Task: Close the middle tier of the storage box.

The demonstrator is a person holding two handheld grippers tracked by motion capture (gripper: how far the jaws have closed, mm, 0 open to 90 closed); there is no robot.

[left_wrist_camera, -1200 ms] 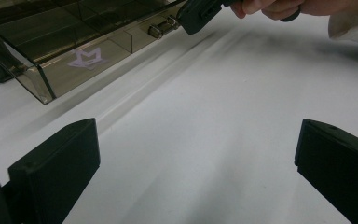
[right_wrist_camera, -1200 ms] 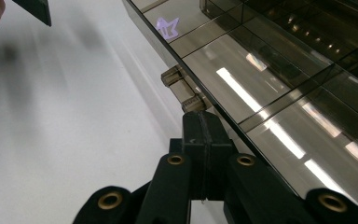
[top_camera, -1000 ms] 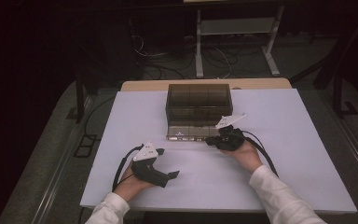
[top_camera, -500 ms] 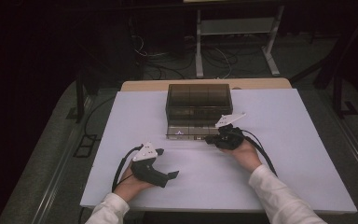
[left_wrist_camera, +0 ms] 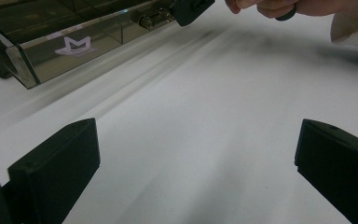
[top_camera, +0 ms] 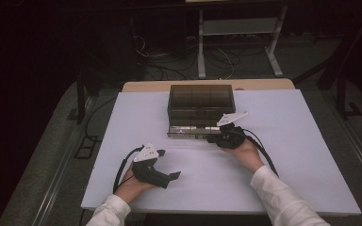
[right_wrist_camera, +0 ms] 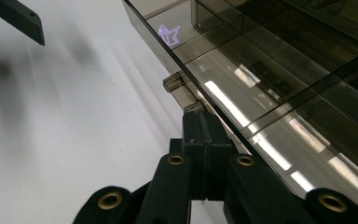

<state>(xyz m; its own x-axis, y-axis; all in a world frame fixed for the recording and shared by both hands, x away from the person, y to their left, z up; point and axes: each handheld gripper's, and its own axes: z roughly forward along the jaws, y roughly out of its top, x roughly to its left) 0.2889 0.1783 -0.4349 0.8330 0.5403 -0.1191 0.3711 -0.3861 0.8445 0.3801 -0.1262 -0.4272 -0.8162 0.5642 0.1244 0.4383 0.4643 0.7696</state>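
On the white table, seen from the high view, we found a smoky transparent box standing toward the far edge, its lid tilted down toward the person. The right gripper sat at the near right corner of the box's front edge, touching it, with the right hand behind. The left gripper lay well apart from the box, nearer the person, held by the left hand. Between that gripper and the box we saw bare white surface, and broad bare stretches ran out on both sides of the box to the table's edges.

In the left gripper view, we saw its jaws spread wide with nothing between them, only bare table ahead. The box lay beyond, upper left, and the right gripper met its front edge near a small clasp.

In the right gripper view, we saw the right gripper with jaws pressed together at the box's front rim, just below the clasp. We could not tell whether they pinched anything. Open table lay left of the box.
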